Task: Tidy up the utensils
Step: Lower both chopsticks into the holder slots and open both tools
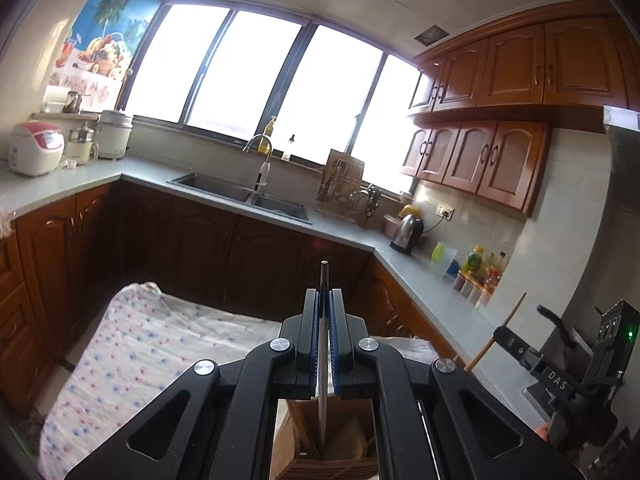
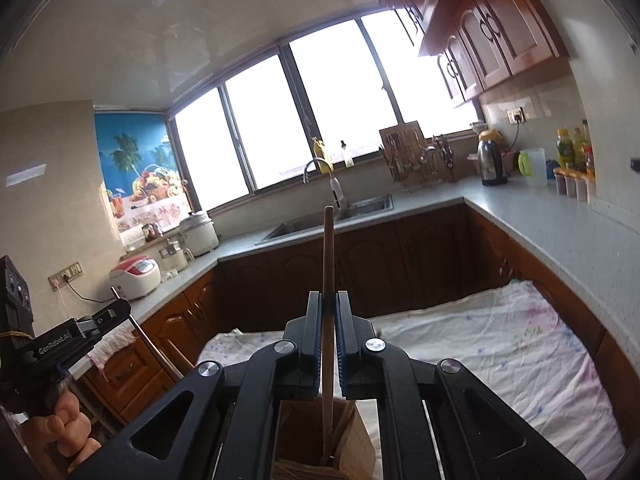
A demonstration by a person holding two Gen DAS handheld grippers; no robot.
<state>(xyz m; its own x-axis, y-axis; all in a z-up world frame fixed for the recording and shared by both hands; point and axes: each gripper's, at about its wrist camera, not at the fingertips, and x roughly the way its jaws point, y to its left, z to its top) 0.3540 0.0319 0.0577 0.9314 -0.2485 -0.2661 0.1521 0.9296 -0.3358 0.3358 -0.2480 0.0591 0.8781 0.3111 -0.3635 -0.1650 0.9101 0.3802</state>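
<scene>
Left wrist view: the left gripper (image 1: pixel 324 300), of matte black plastic with blue pads (image 1: pixel 333 344), is seen clamped on a thin, flat metal utensil (image 1: pixel 323 360). The utensil stands upright; its dark tip rises above the fingertips and its lower end reaches down into a brown box-shaped wooden holder (image 1: pixel 332 440) directly beneath. A wrinkled white cloth (image 1: pixel 140 356) with small blue and pink dots is noted over the surface under the holder. The right gripper (image 1: pixel 516 340) is visible at the right edge, with a slanted wooden stick (image 1: pixel 496 334) in it.

Right wrist view: the right gripper (image 2: pixel 329 300) is found closed on a round, smooth wooden stick (image 2: pixel 328 280), upright, its lower end inside the same wooden holder (image 2: pixel 320 444) alongside other slender wooden pieces. The cloth (image 2: pixel 500 344) is recorded beyond. The left gripper (image 2: pixel 116 312) appears at the left edge, held by a bare hand (image 2: pixel 60 436), a thin dark rod (image 2: pixel 150 344) in its grip
</scene>
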